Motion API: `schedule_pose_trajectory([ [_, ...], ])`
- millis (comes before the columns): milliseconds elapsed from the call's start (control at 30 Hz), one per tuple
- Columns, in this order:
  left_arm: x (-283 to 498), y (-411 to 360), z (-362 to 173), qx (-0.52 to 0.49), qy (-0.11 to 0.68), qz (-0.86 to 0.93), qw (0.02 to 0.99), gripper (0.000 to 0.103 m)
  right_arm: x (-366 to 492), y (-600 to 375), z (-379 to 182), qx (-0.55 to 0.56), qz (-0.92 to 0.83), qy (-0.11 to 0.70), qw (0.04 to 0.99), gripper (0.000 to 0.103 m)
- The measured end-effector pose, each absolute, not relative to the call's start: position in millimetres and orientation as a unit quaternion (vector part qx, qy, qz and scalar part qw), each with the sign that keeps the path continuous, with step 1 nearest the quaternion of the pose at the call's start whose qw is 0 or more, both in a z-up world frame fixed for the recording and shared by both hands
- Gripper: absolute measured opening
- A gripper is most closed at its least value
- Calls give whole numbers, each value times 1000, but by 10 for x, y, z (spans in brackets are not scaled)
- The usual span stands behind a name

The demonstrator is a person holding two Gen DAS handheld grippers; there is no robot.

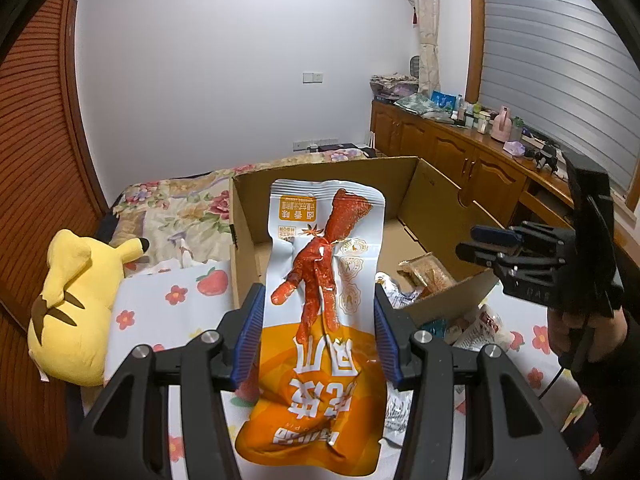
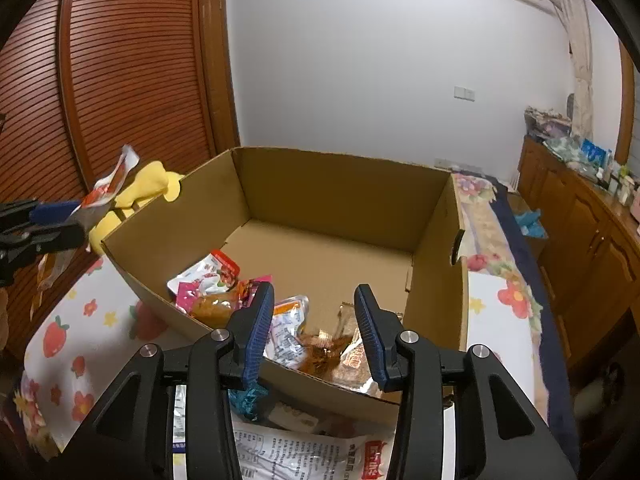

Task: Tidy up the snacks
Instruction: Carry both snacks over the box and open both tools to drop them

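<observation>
Left gripper point(image 1: 318, 312) clamped on orange-and-white chicken-foot snack packet point(image 1: 320, 280); right gripper point(image 2: 314, 328), jaws parted and empty, above open brown cardboard box point(image 2: 344, 196) of snack packets.

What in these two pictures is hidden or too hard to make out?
- Left wrist view: the orange snack packet held by the left gripper hides part of the cardboard box.
- Right wrist view: the right gripper covers some packets; the white packet is cut off by the bottom edge.
- Sideboard items: too small.
</observation>
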State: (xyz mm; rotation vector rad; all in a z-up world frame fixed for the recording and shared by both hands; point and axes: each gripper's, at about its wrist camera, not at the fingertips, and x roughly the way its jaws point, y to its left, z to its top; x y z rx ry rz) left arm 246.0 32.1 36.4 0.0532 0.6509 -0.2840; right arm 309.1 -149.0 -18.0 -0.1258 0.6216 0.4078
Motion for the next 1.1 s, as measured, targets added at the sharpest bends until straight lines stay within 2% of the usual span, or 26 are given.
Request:
schedule_pose_trajectory([
  [433, 2909, 146, 477, 36, 320, -131, 938, 50, 2969, -1500, -89, -71, 218, 283, 931, 47],
  [1100, 3475, -150, 285, 50, 346, -114, 930, 51, 2938, -1608, -19, -68, 237, 268, 931, 54],
])
